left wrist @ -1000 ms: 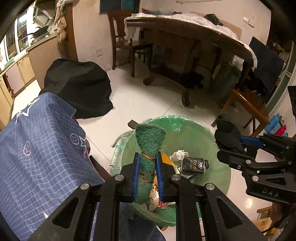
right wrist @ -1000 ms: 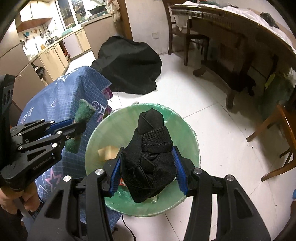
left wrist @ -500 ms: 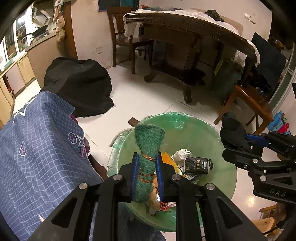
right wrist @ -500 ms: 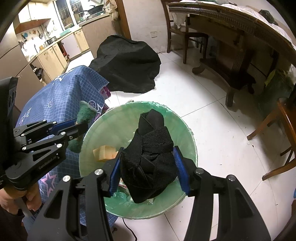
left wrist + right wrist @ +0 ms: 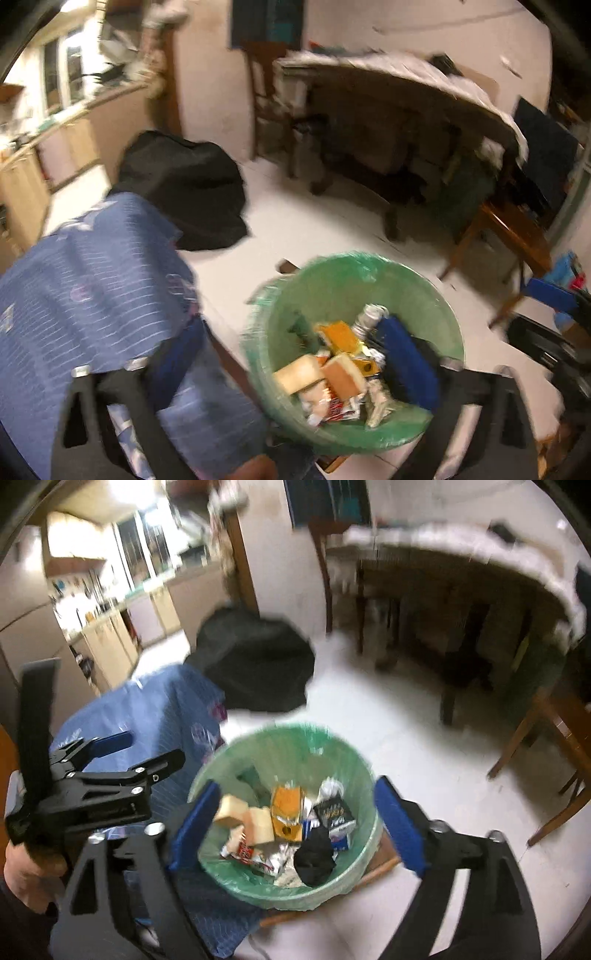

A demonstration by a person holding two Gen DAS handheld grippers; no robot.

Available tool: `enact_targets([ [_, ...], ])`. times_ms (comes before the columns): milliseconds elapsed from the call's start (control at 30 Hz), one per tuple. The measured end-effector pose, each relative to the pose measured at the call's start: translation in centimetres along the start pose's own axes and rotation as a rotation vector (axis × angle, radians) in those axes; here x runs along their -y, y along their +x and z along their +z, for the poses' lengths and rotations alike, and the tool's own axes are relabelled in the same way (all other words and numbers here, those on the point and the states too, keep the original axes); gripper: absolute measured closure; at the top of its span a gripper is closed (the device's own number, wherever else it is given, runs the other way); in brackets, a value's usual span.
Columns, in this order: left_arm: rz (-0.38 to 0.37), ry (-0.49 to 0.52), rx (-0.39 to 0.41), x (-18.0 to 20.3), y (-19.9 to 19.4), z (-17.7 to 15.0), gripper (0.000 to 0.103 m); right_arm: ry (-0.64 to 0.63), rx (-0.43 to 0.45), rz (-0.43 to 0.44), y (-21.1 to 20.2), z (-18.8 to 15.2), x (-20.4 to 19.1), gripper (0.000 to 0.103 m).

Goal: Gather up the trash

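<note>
The bin with a green liner stands on the white floor, holding cartons, wrappers and foil. My left gripper hangs above it, its jaws opening wide with nothing between the blue pads. The green scouring pad lies inside the bin by the left wall. My right gripper is also over the bin, its jaws opening and holding nothing. The black cloth bundle rests on the trash at the near side. The left gripper shows at the left of the right wrist view, held by a hand.
A blue patterned cloth covers something right beside the bin on the left. A black cover lies on the floor beyond it. A wooden table and a wooden stool stand behind. Kitchen cabinets line the far left.
Both grippers have sprung open. The green scouring pad and the black bundle left their jaws and now lie in the bin. Both views lifted a little and are blurred.
</note>
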State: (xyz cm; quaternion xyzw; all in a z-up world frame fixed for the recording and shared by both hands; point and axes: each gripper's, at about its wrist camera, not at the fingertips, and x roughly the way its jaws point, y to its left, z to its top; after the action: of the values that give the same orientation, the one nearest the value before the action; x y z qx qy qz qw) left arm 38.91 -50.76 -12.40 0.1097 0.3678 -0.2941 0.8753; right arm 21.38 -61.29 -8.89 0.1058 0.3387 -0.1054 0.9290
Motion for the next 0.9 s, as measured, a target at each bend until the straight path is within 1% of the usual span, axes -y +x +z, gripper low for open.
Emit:
enact_targets([
  [67, 0.055, 0.008, 0.07, -0.6, -3.2, -1.3, 0.005, -0.014, 0.089, -0.03, -3.3, -1.6, -1.2, 0.012],
  [100, 0.09, 0.01, 0.096, -0.8, -4.9, -2.2, 0.005, -0.03, 0.147, -0.063, -5.4, -2.8, -2.2, 0.01],
  [133, 0.098, 0.014, 0.11, -0.9, -6.2, -3.0, 0.005, -0.045, 0.186, -0.077, -6.9, -3.8, -3.1, 0.008],
  [167, 0.086, 0.026, 0.128, -1.0, -7.9, -4.2, 0.005, -0.059, 0.235, -0.101, -8.7, -5.1, -4.1, 0.006],
  [200, 0.075, 0.032, 0.145, -1.0, -9.2, -5.1, 0.004, -0.067, 0.279, -0.123, -10.3, -6.5, -5.1, 0.006],
  [233, 0.086, 0.035, 0.187, -1.2, -11.4, -6.9, 0.004, -0.079, 0.31, -0.127, -11.6, -7.6, -6.0, 0.006],
  [300, 0.137, 0.035, 0.284, -1.3, -14.6, -9.6, 0.005, -0.092, 0.382, -0.156, -14.1, -10.3, -7.8, 0.006],
  [333, 0.159, 0.056, 0.331, -1.1, -16.4, -11.2, 0.004, -0.092, 0.4, -0.161, -15.0, -11.4, -8.4, 0.006],
  [367, 0.147, 0.072, 0.351, -1.0, -17.9, -12.6, 0.004, -0.084, 0.423, -0.166, -16.1, -12.8, -9.1, 0.006],
  [400, 0.123, 0.074, 0.35, -1.0, -19.0, -13.6, 0.004, -0.078, 0.436, -0.168, -16.7, -13.6, -9.5, 0.006],
  [433, 0.078, 0.084, 0.344, -1.0, -20.4, -14.9, 0.004, -0.078, 0.445, -0.173, -17.4, -14.5, -10.0, 0.006],
  [467, 0.051, 0.098, 0.346, -1.0, -21.7, -16.1, 0.004, -0.079, 0.454, -0.179, -18.1, -15.6, -10.6, 0.006],
  [567, -0.006, 0.114, 0.334, -0.9, -24.5, -19.4, 0.004, -0.075, 0.491, -0.182, -20.2, -17.8, -11.9, 0.006],
  [667, -0.027, 0.141, 0.324, -0.5, -26.6, -22.5, 0.004, -0.065, 0.509, -0.179, -21.9, -19.2, -12.7, 0.006],
  [733, -0.03, 0.157, 0.315, -0.2, -27.5, -24.1, 0.004, -0.062, 0.505, -0.174, -22.3, -19.7, -12.8, 0.006],
  [900, -0.032, 0.177, 0.299, 0.0, -29.1, -27.1, 0.004, -0.049, 0.496, -0.163, -23.4, -20.6, -13.3, 0.006],
])
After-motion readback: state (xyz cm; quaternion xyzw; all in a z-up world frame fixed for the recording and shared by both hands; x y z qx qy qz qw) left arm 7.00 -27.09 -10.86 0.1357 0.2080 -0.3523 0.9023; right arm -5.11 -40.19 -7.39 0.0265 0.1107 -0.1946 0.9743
